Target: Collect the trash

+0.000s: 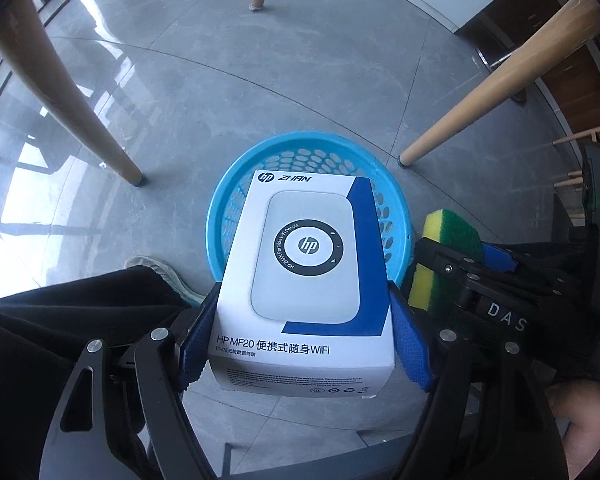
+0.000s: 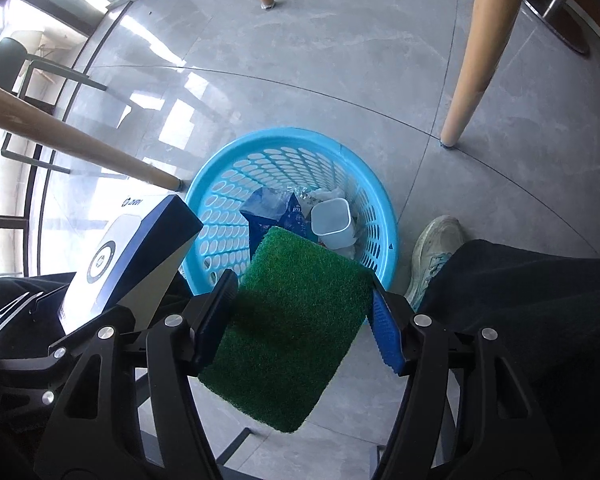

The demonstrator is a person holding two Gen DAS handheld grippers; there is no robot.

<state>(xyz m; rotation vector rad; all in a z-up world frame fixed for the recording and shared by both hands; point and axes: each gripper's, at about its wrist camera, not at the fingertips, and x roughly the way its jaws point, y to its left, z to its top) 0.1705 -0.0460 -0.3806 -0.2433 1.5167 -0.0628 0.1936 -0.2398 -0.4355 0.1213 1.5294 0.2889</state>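
My left gripper [image 1: 304,340] is shut on a white and blue HP WiFi box [image 1: 304,264], held above the near rim of a round blue basket [image 1: 236,192] on the floor. My right gripper [image 2: 300,320] is shut on a green and yellow sponge [image 2: 292,320], held over the basket's [image 2: 220,168] near edge. The box [image 2: 132,252] shows at the left of the right wrist view, and the sponge [image 1: 444,256] at the right of the left wrist view. Inside the basket lie a clear plastic cup [image 2: 334,220] and a blue wrapper [image 2: 272,212].
Wooden table legs [image 1: 60,92] [image 1: 496,92] [image 2: 476,52] stand around the basket on the grey tiled floor. The person's white shoe [image 2: 432,252] and dark trouser leg [image 2: 532,304] are right beside the basket. A dark chair [image 2: 8,60] stands far left.
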